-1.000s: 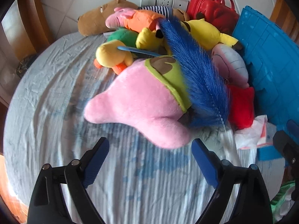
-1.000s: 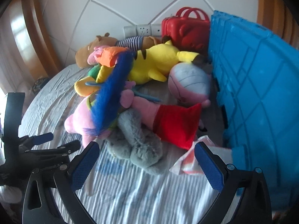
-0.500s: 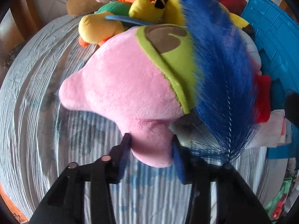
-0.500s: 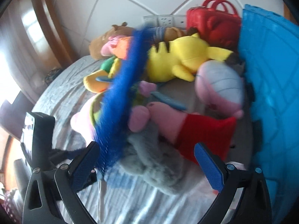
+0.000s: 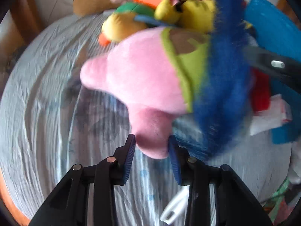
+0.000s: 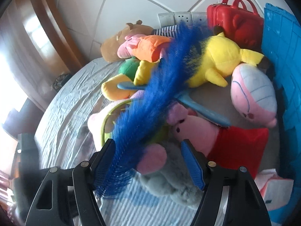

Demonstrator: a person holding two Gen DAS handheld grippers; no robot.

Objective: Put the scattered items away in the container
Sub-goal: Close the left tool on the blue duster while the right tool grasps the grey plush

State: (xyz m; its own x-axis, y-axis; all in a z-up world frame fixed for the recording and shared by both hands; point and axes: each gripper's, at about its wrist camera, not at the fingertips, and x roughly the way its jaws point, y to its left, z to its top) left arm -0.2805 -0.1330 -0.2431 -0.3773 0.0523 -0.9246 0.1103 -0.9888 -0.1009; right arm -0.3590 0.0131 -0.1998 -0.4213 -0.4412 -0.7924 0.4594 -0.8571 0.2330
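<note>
Left gripper (image 5: 152, 148) jaws closing, pinching near limb of pink star-shaped plush (image 5: 139, 79). Right gripper (image 6: 148, 162) jaws closing, half-wide around fuzzy blue feather duster (image 6: 156, 98) and grey furry plush (image 6: 169, 180); pad contact unclear.

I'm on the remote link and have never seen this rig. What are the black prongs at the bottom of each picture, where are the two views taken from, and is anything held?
No robot arm here: a person carries a two-finger gripper in each hand, with a fisheye camera looking along its fingers. The prongs are those fingers.

The left wrist view shows the left gripper with its blue pads on a limb of the pink plush star. In the right wrist view the right gripper is closing around the blue feather duster and grey plush, not yet clamped.

More soft toys lie piled on the striped sheet, with a yellow plush, a red case and the blue crate at right.
</note>
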